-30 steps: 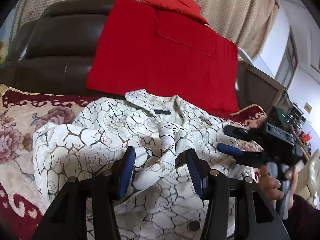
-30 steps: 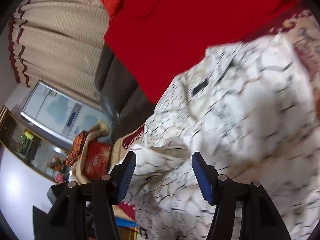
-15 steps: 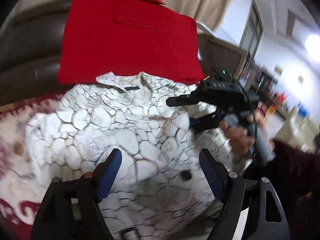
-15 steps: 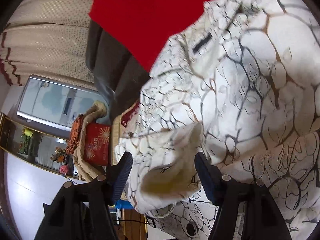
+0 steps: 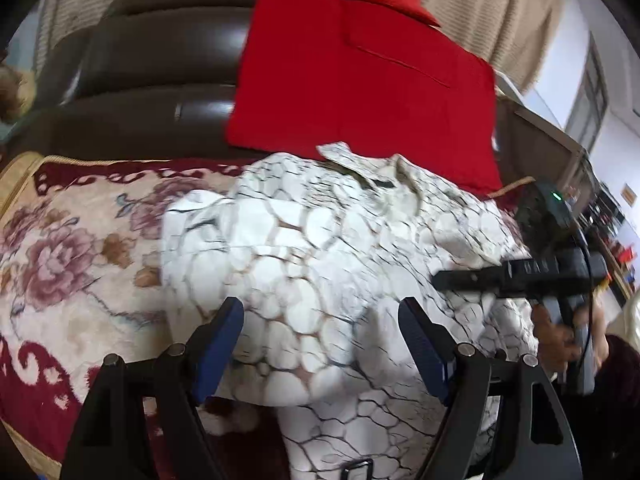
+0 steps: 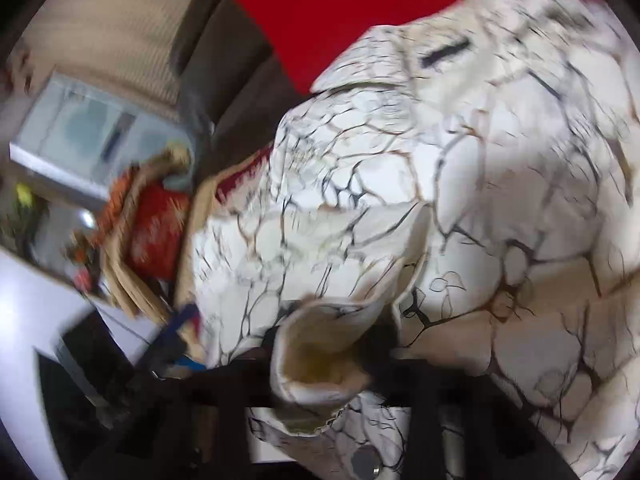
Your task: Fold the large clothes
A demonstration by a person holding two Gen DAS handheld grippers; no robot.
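A white shirt (image 5: 320,264) with a dark cracked pattern lies crumpled on a floral blanket (image 5: 72,264), collar toward the sofa back. My left gripper (image 5: 324,348) hovers just above the shirt's near part, open, with its blue pads (image 5: 224,340) spread wide and nothing pinched. A hand holds my right gripper (image 5: 460,280) over the shirt's right side. In the right wrist view the shirt (image 6: 460,160) fills the frame. There the right gripper (image 6: 326,356) is closing on the rolled sleeve cuff (image 6: 320,364), which is squeezed between its jaws. Fabric hides most of its fingers.
A red cloth (image 5: 360,80) hangs over the dark leather sofa back (image 5: 160,60), just behind the collar. A beige curtain (image 5: 480,0) is behind it. Cabinets and clutter (image 5: 600,208) stand to the right. A red cushion pile (image 6: 152,232) sits beside the sofa's end.
My left gripper let go of the fold it had between its pads, opened wide and shifted over the shirt. My right gripper moved onto the sleeve cuff and its jaws narrowed around it.
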